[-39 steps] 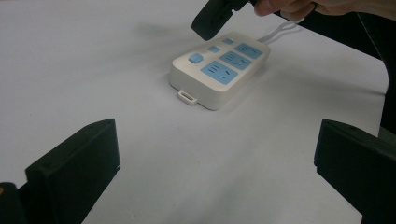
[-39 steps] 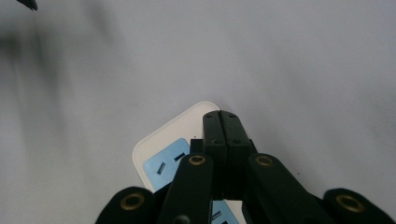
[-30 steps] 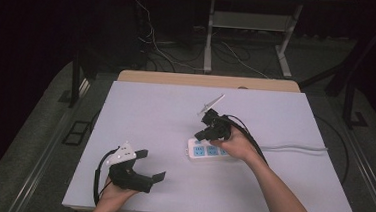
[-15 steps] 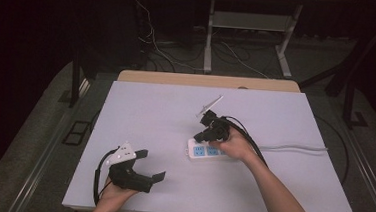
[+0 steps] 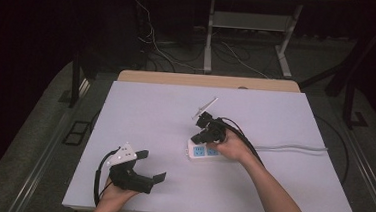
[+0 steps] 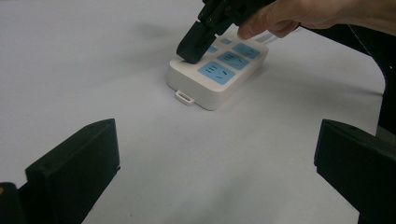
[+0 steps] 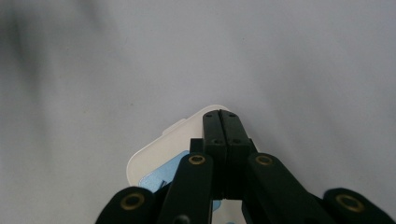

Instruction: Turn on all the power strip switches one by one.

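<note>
High view: white power strip [image 5: 205, 151] lying flat on the tabletop [image 5: 275, 122], right of centre, its cable [image 5: 293, 148] running off to the right. Right gripper [image 5: 197, 137] tips down onto the strip's left end. Left gripper [image 5: 152, 166] near the front-left edge, well apart from the strip.

Left gripper view: jaws spread wide, nothing between them; strip ahead.

Right gripper view: jaws clenched together, empty, tips over the strip's end.

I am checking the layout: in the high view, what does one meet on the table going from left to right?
Left hand-held gripper → white power strip → right hand → white cable.
</note>
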`<state>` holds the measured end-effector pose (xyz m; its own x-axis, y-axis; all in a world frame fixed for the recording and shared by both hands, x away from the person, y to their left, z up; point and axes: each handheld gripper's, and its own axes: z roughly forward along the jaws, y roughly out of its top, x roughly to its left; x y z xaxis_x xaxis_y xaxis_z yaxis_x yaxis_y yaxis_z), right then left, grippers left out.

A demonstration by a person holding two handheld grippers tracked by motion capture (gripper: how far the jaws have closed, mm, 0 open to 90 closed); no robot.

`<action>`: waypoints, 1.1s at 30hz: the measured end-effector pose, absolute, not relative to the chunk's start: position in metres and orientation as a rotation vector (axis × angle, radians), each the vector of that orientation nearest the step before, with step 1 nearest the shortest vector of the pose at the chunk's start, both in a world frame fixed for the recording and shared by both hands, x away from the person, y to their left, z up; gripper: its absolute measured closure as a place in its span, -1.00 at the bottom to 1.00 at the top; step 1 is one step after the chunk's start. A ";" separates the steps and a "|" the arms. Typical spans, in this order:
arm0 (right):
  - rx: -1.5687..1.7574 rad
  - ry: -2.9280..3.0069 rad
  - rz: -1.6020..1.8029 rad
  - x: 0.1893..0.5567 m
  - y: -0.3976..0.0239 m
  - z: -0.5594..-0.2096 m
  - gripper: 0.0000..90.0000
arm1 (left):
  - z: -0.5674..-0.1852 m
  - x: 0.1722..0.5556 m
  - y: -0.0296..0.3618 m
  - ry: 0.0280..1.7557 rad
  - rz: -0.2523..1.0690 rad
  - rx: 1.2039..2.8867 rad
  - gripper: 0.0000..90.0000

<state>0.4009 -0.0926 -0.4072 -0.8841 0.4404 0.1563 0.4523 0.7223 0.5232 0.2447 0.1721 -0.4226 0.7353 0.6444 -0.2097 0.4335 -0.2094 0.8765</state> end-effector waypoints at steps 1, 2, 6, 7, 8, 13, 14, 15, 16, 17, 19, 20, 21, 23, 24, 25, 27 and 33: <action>-0.753 -2.891 -0.888 0.401 -0.093 -0.407 1.00 | -0.422 0.244 0.172 0.838 0.241 1.846 -1.00; -0.758 -2.887 -0.892 0.401 -0.094 -0.408 1.00 | -0.422 0.244 0.173 0.838 0.243 1.846 -1.00; -0.767 -2.867 -0.909 0.403 -0.097 -0.410 1.00 | -0.422 0.243 0.173 0.839 0.245 1.843 -1.00; -0.765 -2.862 -0.921 0.403 -0.098 -0.411 1.00 | -0.422 0.243 0.173 0.837 0.244 1.844 -1.00; -0.758 -2.865 -0.937 0.402 -0.099 -0.412 1.00 | -0.422 0.243 0.173 0.835 0.245 1.847 -1.00; -0.769 -2.851 -0.954 0.402 -0.099 -0.411 1.00 | -0.423 0.245 0.173 0.841 0.240 1.849 -1.00; -0.767 -2.852 -0.955 0.401 -0.100 -0.411 1.00 | -0.424 0.246 0.173 0.843 0.239 1.849 -1.00; -0.768 -2.833 -0.966 0.402 -0.101 -0.411 1.00 | -0.424 0.246 0.173 0.843 0.238 1.850 -1.00; -0.772 -2.818 -0.979 0.403 -0.102 -0.412 1.00 | -0.424 0.246 0.174 0.844 0.238 1.849 -1.00; -0.778 -2.814 -0.999 0.402 -0.104 -0.412 1.00 | -0.424 0.246 0.174 0.845 0.239 1.848 -1.00; -0.778 -2.801 -1.022 0.401 -0.106 -0.412 1.00 | -0.424 0.246 0.174 0.846 0.239 1.846 -1.00; -0.780 -2.794 -1.044 0.400 -0.107 -0.411 1.00 | -0.424 0.246 0.174 0.846 0.240 1.847 -1.00; -0.787 -2.786 -1.059 0.400 -0.109 -0.409 1.00 | -0.424 0.246 0.174 0.846 0.240 1.848 -1.00; -0.795 -2.782 -1.083 0.400 -0.113 -0.404 1.00 | -0.424 0.246 0.173 0.845 0.239 1.846 -1.00; -0.804 -2.784 -1.088 0.400 -0.115 -0.402 1.00 | -0.423 0.245 0.173 0.844 0.239 1.847 -1.00; -0.808 -2.789 -1.091 0.399 -0.117 -0.399 1.00 | -0.424 0.245 0.173 0.843 0.239 1.848 -1.00; -0.824 -2.787 -1.109 0.399 -0.122 -0.393 1.00 | -0.424 0.246 0.172 0.843 0.238 1.849 -1.00; -0.880 -2.793 -1.152 0.398 -0.144 -0.379 0.93 | -0.424 0.245 0.172 0.842 0.239 1.849 -1.00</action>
<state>0.3978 -0.1436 -0.3793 -0.8435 0.4986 0.1996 0.4943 0.5754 0.6516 0.2454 0.1721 -0.4237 0.7330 0.6462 -0.2126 0.4385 -0.2099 0.8739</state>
